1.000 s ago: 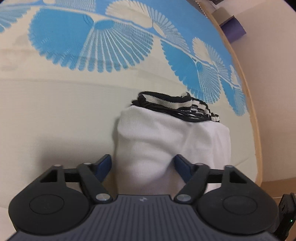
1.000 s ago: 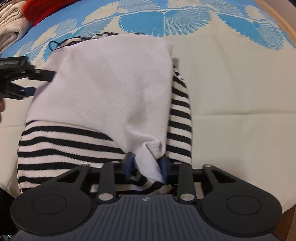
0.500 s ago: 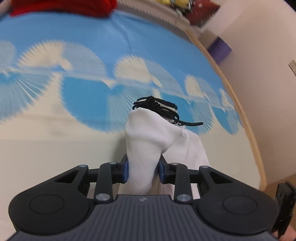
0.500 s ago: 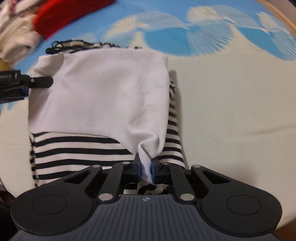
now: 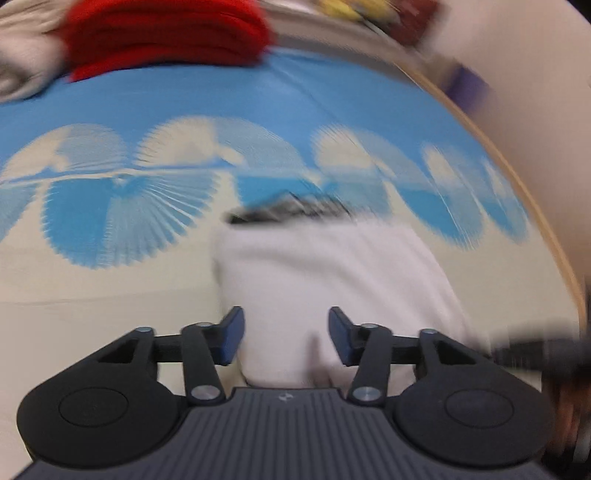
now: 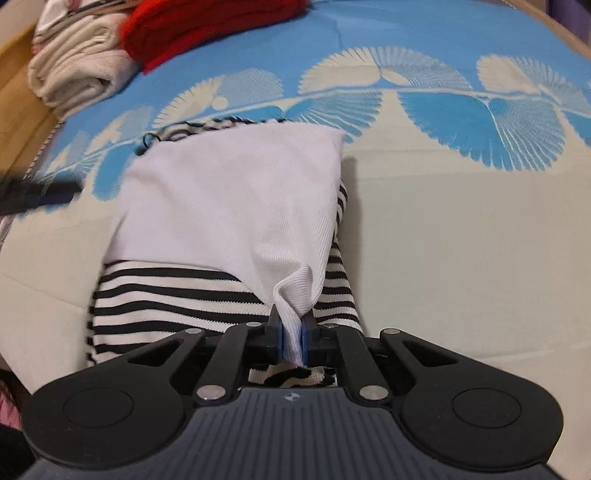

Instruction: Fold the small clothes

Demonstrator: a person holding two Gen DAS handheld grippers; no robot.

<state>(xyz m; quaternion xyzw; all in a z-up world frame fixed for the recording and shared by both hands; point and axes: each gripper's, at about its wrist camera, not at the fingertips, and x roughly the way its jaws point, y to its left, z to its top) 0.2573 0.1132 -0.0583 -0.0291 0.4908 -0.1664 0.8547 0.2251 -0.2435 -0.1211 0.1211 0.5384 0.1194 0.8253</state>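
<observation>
Where it lies on the blue-and-cream patterned cloth [image 6: 461,229], the white garment [image 6: 236,195] is folded into a rough rectangle on top of a black-and-white striped garment [image 6: 177,295], whose stripes show below and to the right of the white panel and peek out past its far edge. Left of the white garment, in the right wrist view, the left gripper [image 6: 40,190] appears only as a dark blurred bar, apart from the fabric. From its own blurred camera, the left gripper [image 5: 286,334] has its blue fingers [image 5: 232,334] spread wide on either side of the white garment's [image 5: 325,280] near end, holding nothing. Beyond the white garment sit a folded cream pile [image 6: 77,70] and a red garment [image 6: 207,26]. At the white garment's near right corner, the right gripper [image 6: 293,338] is pinched tight on a bunched tip of white fabric, lifted slightly off the stripes.
</observation>
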